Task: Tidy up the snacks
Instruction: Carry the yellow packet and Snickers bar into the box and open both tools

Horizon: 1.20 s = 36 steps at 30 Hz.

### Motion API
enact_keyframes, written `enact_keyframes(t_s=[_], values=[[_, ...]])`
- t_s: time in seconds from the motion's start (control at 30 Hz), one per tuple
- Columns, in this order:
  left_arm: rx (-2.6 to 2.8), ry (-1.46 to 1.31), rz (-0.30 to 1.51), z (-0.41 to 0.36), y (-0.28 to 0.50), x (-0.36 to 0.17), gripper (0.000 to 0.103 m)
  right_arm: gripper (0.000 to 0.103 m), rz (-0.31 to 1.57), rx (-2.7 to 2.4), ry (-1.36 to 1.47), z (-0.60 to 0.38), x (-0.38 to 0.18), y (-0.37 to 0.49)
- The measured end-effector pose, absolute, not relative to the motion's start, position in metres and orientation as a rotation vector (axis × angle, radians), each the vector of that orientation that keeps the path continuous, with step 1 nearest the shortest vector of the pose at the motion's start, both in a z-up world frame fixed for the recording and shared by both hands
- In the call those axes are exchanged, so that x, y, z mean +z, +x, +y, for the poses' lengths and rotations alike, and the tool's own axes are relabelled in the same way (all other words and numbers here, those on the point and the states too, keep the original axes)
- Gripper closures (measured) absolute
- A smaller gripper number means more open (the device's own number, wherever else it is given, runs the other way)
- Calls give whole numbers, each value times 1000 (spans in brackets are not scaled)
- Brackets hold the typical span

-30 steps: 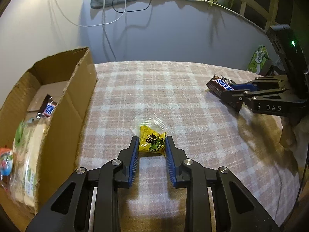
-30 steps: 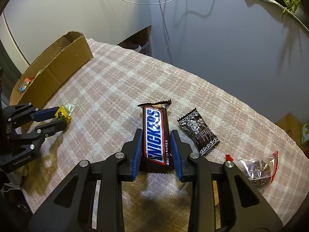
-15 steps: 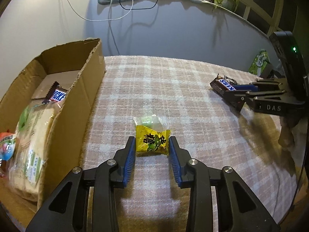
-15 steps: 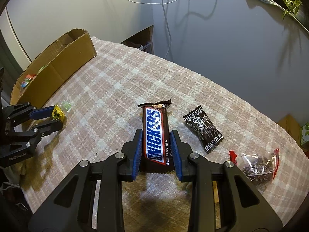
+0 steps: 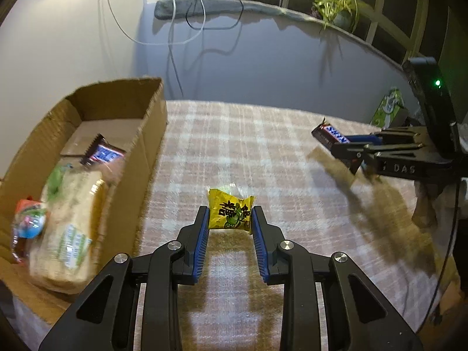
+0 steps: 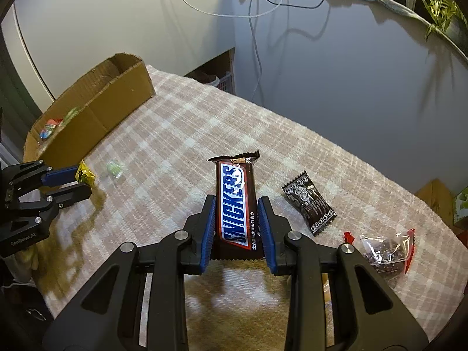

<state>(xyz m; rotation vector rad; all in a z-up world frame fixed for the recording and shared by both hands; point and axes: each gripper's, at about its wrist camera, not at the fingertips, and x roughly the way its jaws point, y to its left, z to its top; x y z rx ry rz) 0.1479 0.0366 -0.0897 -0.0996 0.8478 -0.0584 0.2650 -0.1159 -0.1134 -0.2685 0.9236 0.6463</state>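
Observation:
My left gripper (image 5: 230, 215) is shut on a small yellow snack packet (image 5: 230, 213) and holds it above the plaid cloth (image 5: 248, 146), to the right of the open cardboard box (image 5: 146, 134). The packet also shows in the right wrist view (image 6: 84, 174). The box holds a Snickers bar (image 5: 102, 153), a bread pack (image 5: 73, 222) and a red-topped snack (image 5: 27, 222). My right gripper (image 6: 236, 207) is shut on a Snickers bar (image 6: 237, 201), above the cloth at the right. It shows in the left wrist view (image 5: 339, 143).
A small clear green candy (image 6: 113, 168) lies on the cloth near the left gripper. A black snack sachet (image 6: 308, 203) and a clear bag with red edges (image 6: 386, 253) lie at the right. A green pack (image 5: 387, 108) stands beyond the table's far right edge.
My left gripper has lifted the yellow packet off the cloth and moved toward the box. The clear candy stays on the cloth. My right gripper has risen a little with the Snickers bar.

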Motion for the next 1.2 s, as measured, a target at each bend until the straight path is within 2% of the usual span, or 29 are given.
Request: enact_keyframes(t_s=[0.7,1.2], values=[[63,-143,689,112,129,-33,76,73,811,755,-313,-34,-60,237],[120,-144,663,153,134,-29,76,73,788,837,-306,44,-50,238]])
